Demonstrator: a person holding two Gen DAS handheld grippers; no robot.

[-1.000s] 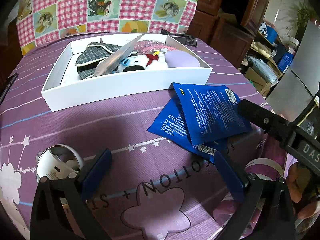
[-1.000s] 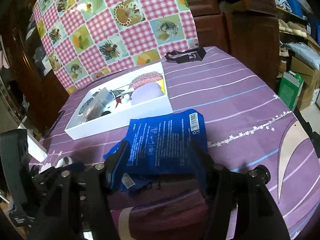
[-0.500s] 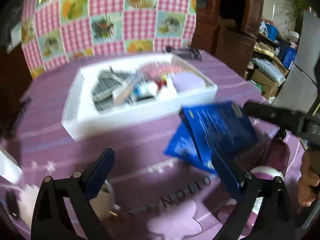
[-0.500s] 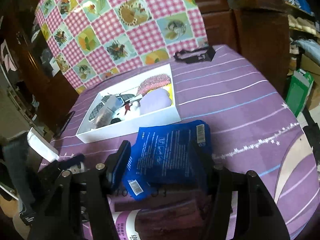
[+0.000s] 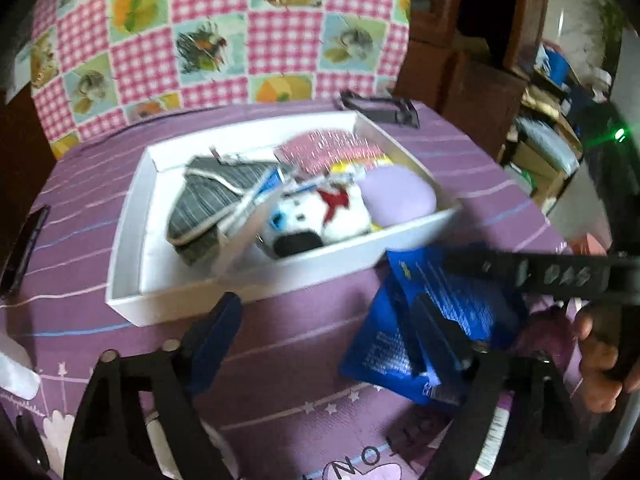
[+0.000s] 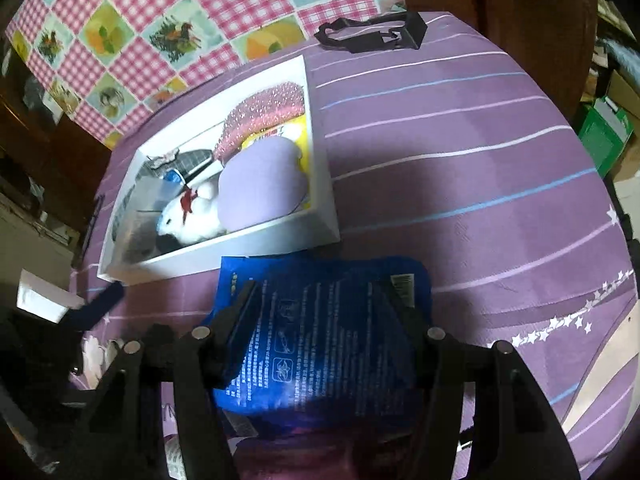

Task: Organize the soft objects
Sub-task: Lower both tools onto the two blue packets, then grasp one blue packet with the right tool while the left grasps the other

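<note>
Blue soft packets (image 5: 432,320) (image 6: 328,336) lie stacked on the purple tablecloth just in front of a white box (image 5: 132,240) (image 6: 320,200). The box holds a grey striped cloth (image 5: 208,200), a white plush toy (image 5: 316,216) (image 6: 192,216), a lilac cushion (image 5: 400,196) (image 6: 260,184) and a pink glittery piece (image 5: 328,148) (image 6: 264,108). My right gripper (image 6: 324,304) is open, its fingers straddling the top packet just above it. My left gripper (image 5: 320,324) is open and empty, left of the packets, in front of the box.
A black strap object (image 6: 372,32) (image 5: 380,108) lies behind the box. A pink checked cloth (image 5: 220,32) hangs at the back. Wooden furniture and cartons (image 6: 604,128) stand to the right. A white paper (image 6: 44,296) lies at the table's left edge.
Both grippers moved forward toward the box, which looks larger now. The right gripper came down over the blue packets. The packets have not moved.
</note>
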